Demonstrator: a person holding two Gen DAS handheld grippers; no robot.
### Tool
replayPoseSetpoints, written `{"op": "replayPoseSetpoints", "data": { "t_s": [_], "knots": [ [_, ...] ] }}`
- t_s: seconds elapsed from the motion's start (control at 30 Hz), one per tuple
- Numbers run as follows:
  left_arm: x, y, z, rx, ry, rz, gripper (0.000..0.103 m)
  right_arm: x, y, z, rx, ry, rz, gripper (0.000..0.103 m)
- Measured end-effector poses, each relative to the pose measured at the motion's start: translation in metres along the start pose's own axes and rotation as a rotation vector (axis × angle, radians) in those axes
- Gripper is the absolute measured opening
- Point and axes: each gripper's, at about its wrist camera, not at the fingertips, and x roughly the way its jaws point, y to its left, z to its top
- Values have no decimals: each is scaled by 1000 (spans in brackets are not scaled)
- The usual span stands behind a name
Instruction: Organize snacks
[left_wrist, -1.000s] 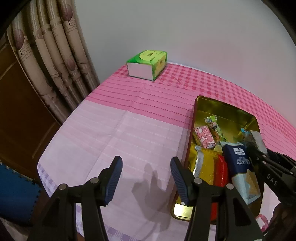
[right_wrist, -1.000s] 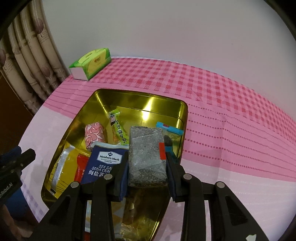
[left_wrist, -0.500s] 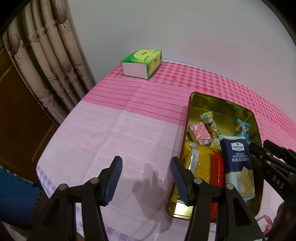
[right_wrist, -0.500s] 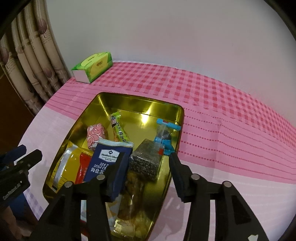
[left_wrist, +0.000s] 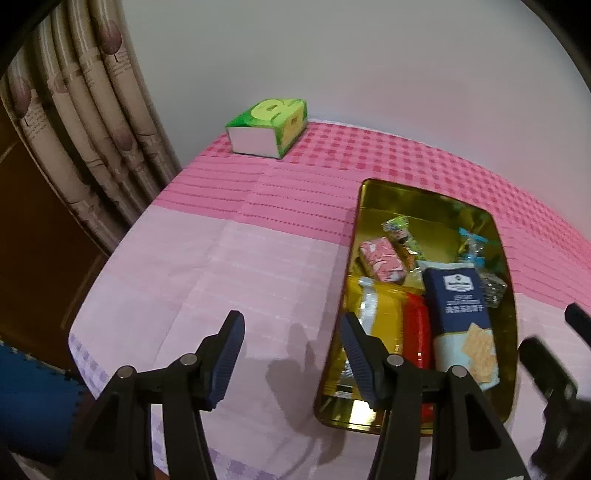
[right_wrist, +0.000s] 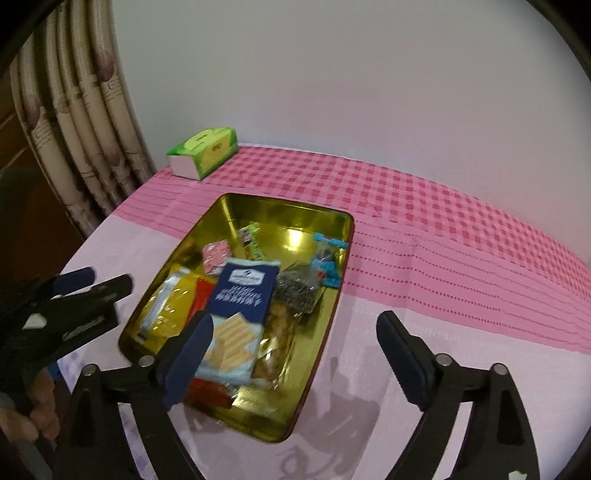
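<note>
A: Nearest the right wrist camera, the right gripper (right_wrist: 295, 354) has its fingers (right_wrist: 190, 350) spreading wide, with nothing between them. They hover above the near end of the gold tin (right_wrist: 332, 295).

B: So the release looks finished. I'd judge the step well done only if that hand lifts clear without its left finger clipping the soda cracker pack (right_wrist: 240, 314), which lies right under it.

A: Agreed. Where do the snacks lie?

B: All inside the tin. Cracker pack in the middle, yellow packet (right_wrist: 171, 299) at its nine o'clock, dark seed bag (right_wrist: 297, 291) at its two o'clock, blue-wrapped candy (right_wrist: 327, 266) beyond, by the right wall. The pink packet (right_wrist: 216, 254) and green stick (right_wrist: 251, 240) sit toward twelve.

A: And the other hand?

B: The left gripper (left_wrist: 291, 354) points steeply down over the counter (left_wrist: 221, 277), fingers about half apart, empty. Its right finger overlaps the tin's left rim in its own camera; touching or not, I cannot tell.

A: Farthest off?

B: The green tissue box (right_wrist: 203, 151), at eleven o'clock near the curtain (right_wrist: 74, 129).
</note>
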Motion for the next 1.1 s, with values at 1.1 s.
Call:
{"op": "replayPoseSetpoints", "data": {
  "t_s": [1.1],
  "knots": [
    [-5, -13, -3, 50, -26, 11, 55, 15, 22, -19, -59, 81, 3, 90]
  ]
}}
